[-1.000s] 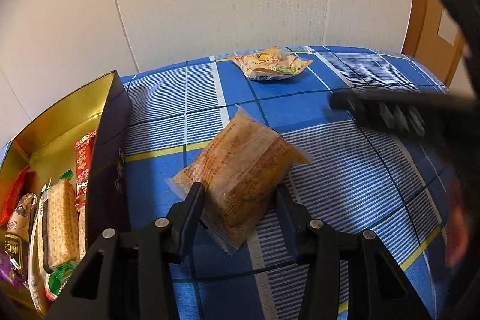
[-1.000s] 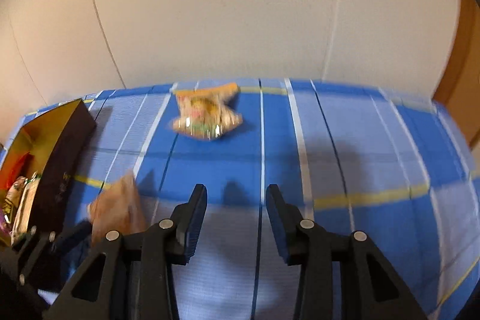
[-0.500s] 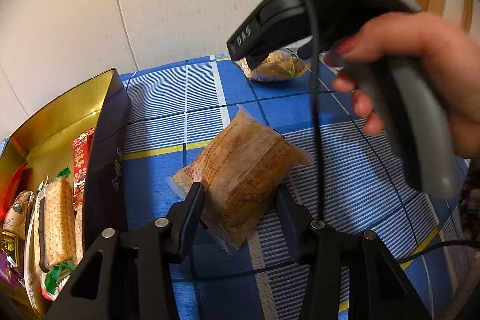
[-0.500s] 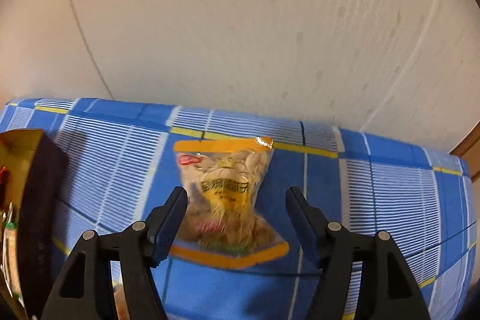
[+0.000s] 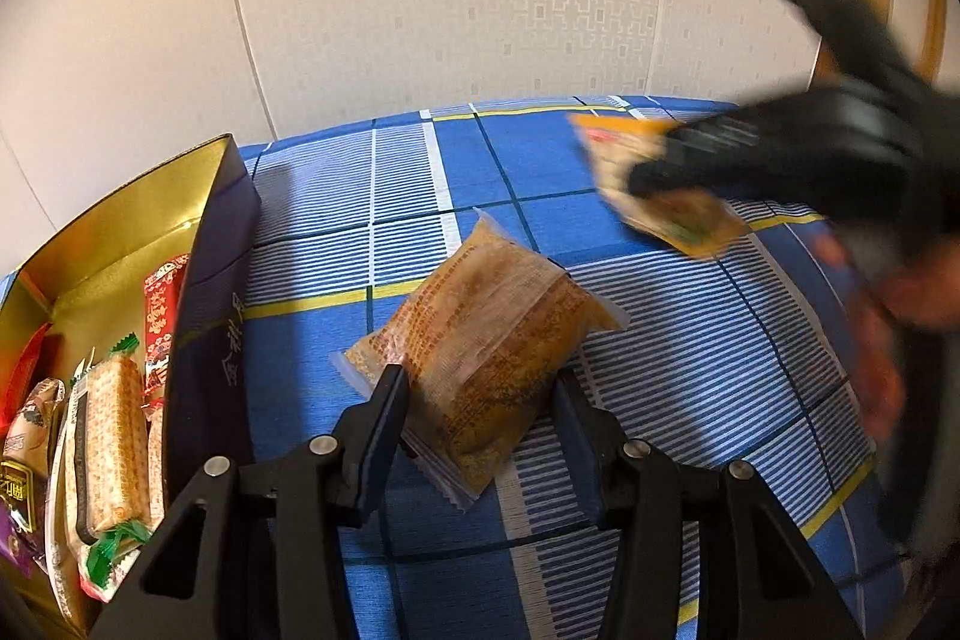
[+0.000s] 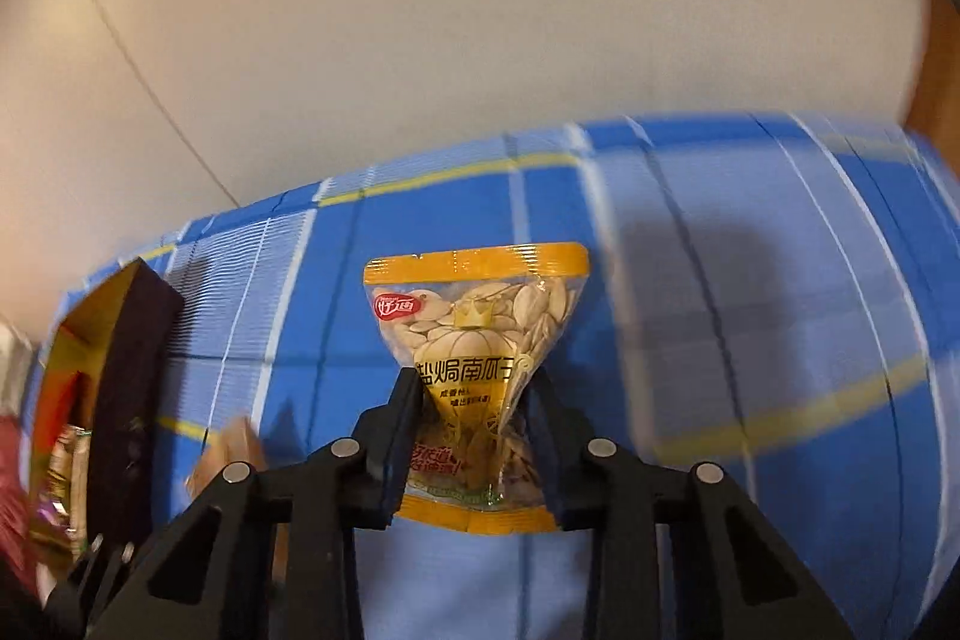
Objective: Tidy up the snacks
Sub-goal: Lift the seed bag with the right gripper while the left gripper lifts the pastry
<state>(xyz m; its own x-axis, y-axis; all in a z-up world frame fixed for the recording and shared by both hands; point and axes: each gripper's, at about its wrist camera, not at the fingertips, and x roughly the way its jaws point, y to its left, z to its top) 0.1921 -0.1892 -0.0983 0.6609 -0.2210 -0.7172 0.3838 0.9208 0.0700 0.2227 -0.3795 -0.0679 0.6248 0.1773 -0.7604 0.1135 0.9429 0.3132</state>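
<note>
- Right wrist view: the right gripper (image 6: pixel 474 400) is clamped on the pumpkin seed bag (image 6: pixel 477 334), pinching its lower half, and the bag looks lifted off the blue checked tablecloth (image 6: pixel 750 280).
- Left wrist view: the left gripper (image 5: pixel 480 400) has its jaws apart, straddling the orange cracker pack (image 5: pixel 486 346), which lies flat just right of the gold-lined box (image 5: pixel 120 244).
- That box already has a few snacks inside; the seed bag is well right of it.

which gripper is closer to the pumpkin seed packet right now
Right. The right gripper has its jaws pinched on the pumpkin seed packet; the left gripper straddles the orange snack pack, apart from it.
</note>
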